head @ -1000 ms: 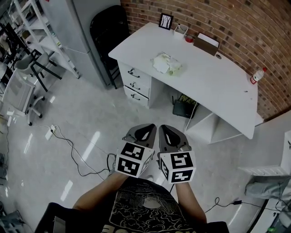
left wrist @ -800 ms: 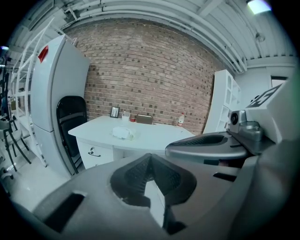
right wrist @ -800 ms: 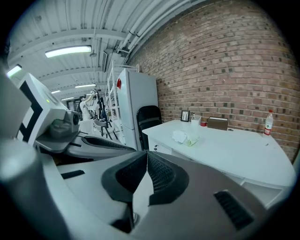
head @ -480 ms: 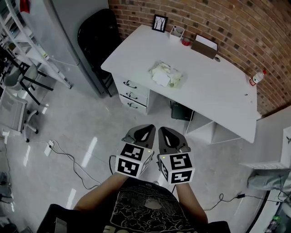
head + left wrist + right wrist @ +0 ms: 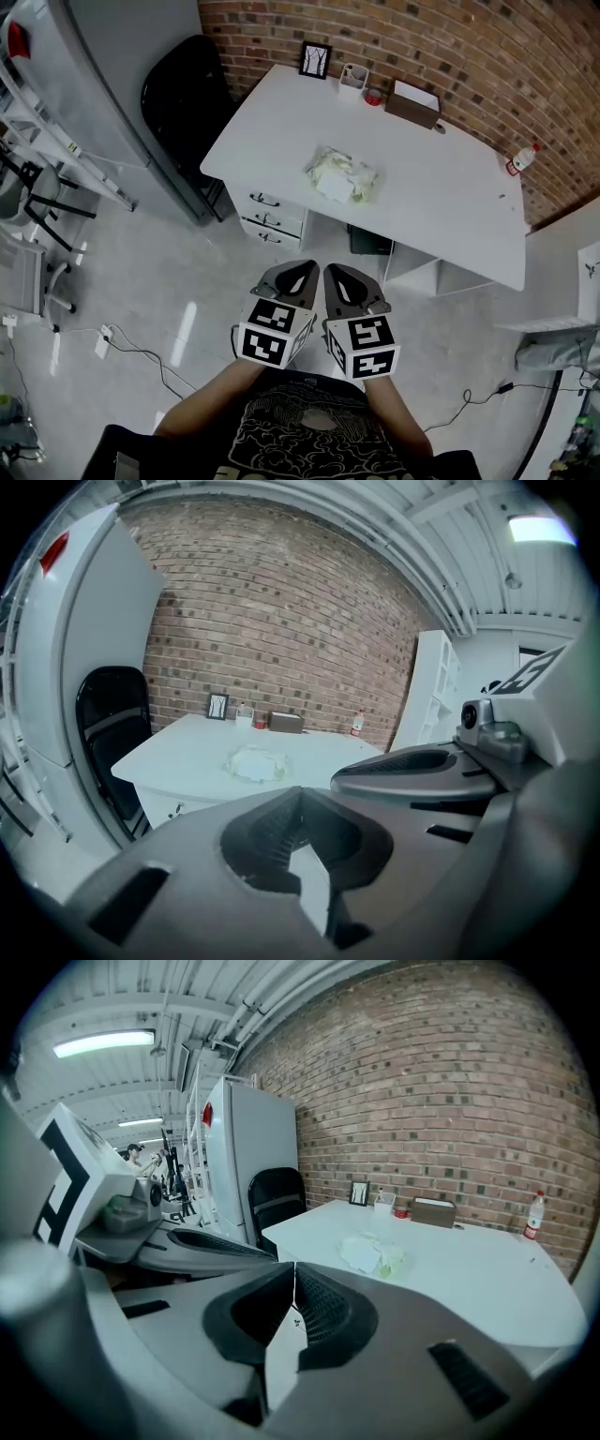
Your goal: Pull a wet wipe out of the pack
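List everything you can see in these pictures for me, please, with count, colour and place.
Desk: one, white, against the brick wall.
Drawers: a stack, white, under the desk's left end.
Wet wipe pack: one, whitish-green, middle of the desk.
Picture frame: one, black, at the desk's far corner.
Cup: one, white, right of the frame.
Box: one, brown with a white top, at the desk's back edge.
Bottle: one, clear with a red cap, at the desk's right end.
Chair: one, black, left of the desk.
Left gripper: one, grey, jaws shut and empty, over the floor.
Right gripper: one, grey, jaws shut and empty, beside the left.
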